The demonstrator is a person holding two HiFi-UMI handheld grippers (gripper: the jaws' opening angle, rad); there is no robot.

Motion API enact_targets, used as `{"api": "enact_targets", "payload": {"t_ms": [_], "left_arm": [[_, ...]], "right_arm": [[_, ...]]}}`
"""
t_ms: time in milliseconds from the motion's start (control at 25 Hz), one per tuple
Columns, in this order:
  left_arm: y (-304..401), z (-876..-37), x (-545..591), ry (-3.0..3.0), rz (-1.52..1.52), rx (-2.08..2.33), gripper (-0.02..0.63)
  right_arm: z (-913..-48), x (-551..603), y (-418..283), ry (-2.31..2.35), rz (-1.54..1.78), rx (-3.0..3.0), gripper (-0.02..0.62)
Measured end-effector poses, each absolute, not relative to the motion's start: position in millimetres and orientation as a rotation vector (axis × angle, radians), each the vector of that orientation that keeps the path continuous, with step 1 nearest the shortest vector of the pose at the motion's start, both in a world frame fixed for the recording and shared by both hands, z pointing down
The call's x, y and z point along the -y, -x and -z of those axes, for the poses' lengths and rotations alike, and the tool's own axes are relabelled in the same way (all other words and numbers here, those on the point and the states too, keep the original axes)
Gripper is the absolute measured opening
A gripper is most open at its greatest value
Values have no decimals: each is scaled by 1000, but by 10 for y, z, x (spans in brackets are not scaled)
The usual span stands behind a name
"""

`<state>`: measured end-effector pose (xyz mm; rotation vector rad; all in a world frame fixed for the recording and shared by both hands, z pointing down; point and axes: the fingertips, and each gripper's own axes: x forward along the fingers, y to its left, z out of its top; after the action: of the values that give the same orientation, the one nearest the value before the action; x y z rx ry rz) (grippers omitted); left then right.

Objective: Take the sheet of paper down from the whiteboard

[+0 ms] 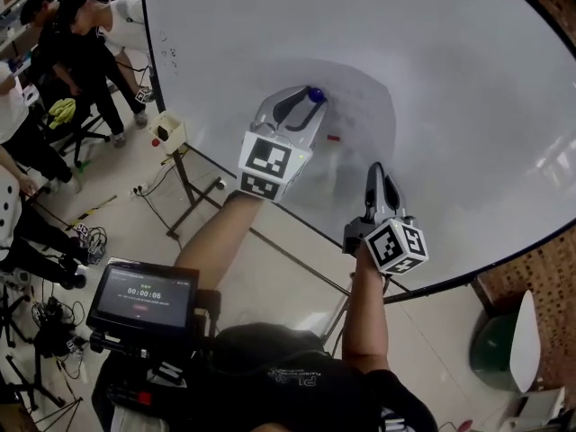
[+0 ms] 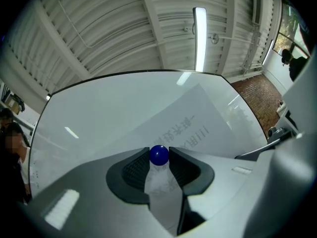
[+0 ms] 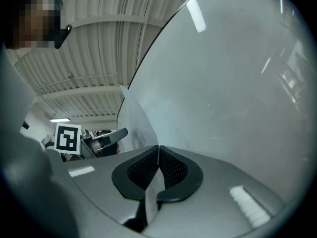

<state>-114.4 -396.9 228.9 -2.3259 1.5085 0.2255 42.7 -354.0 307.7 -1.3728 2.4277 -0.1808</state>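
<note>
The white sheet of paper with printed characters lies against the whiteboard. In the left gripper view the sheet spreads out beyond the jaws. My left gripper is at the sheet's upper left, shut on a round blue magnet that sits between its pads. My right gripper is lower and to the right, shut on the sheet's edge. In the right gripper view the paper runs edge-on into that gripper. A small red mark shows between the two grippers.
The whiteboard's metal stand legs reach the floor below. People stand at the far left among cables. A black screen with a timer is near my body. A white chair and a brick wall are at the lower right.
</note>
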Motion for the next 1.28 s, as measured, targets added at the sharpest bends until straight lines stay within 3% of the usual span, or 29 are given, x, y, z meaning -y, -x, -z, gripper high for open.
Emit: {"api": "enact_targets", "payload": {"t_ms": [480, 720, 1280], "left_arm": [[2027, -3315, 3848, 2331, -161, -1868, 123], [1565, -3479, 3098, 2292, -94, -1933, 124], [604, -3990, 2084, 2361, -46, -1966, 124]], "right_arm": [[-4057, 3637, -302, 1531, 245, -2589, 14], [-4349, 2994, -872, 1592, 208, -2647, 14], [-4418, 2026, -1145, 1579, 56, -2741, 12]]}}
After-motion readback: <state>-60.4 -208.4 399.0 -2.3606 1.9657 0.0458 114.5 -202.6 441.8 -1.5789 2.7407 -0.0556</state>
